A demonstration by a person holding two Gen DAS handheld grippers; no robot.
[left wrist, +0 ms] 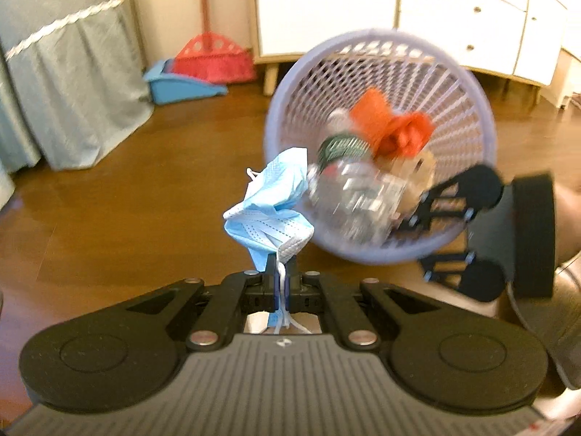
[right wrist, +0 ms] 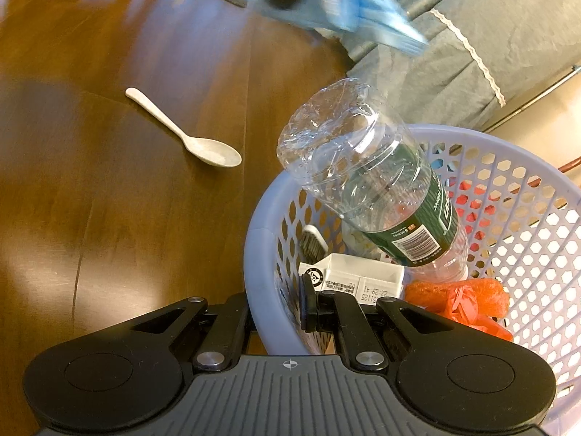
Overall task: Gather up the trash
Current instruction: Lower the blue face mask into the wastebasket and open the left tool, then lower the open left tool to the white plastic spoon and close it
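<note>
Two grippers are at work above a brown wooden floor point(left wrist: 109, 200). The left gripper point(left wrist: 281, 272) has its jaws pinched tight on a crumpled blue face mask point(left wrist: 270, 203), whose body bunches up above the fingertips while its white ear loops trail down between the fingers toward the camera. The mask sits just beside the near rim of a lavender mesh basket point(left wrist: 464, 83), which is tilted so its mouth faces the left wrist camera.

The right gripper point(right wrist: 279, 309) clamps the basket's rim point(right wrist: 254, 254), one finger outside the wall and the other inside. In the left wrist view this gripper point(left wrist: 425, 239) reaches in from the right edge, gripping the basket's lower rim, with part of the person's hand visible behind it.

Inside the basket lie a clear plastic bottle point(right wrist: 366, 185) with a green label, cap end down and base poking above the rim, a white carton point(right wrist: 356, 279) and an orange plastic bag point(right wrist: 461, 301).

A white spoon point(right wrist: 189, 134) lies on the floor, well apart from the basket. A red broom point(left wrist: 210, 58) and a blue dustpan point(left wrist: 181, 87) stand near a white cabinet point(left wrist: 326, 7).
</note>
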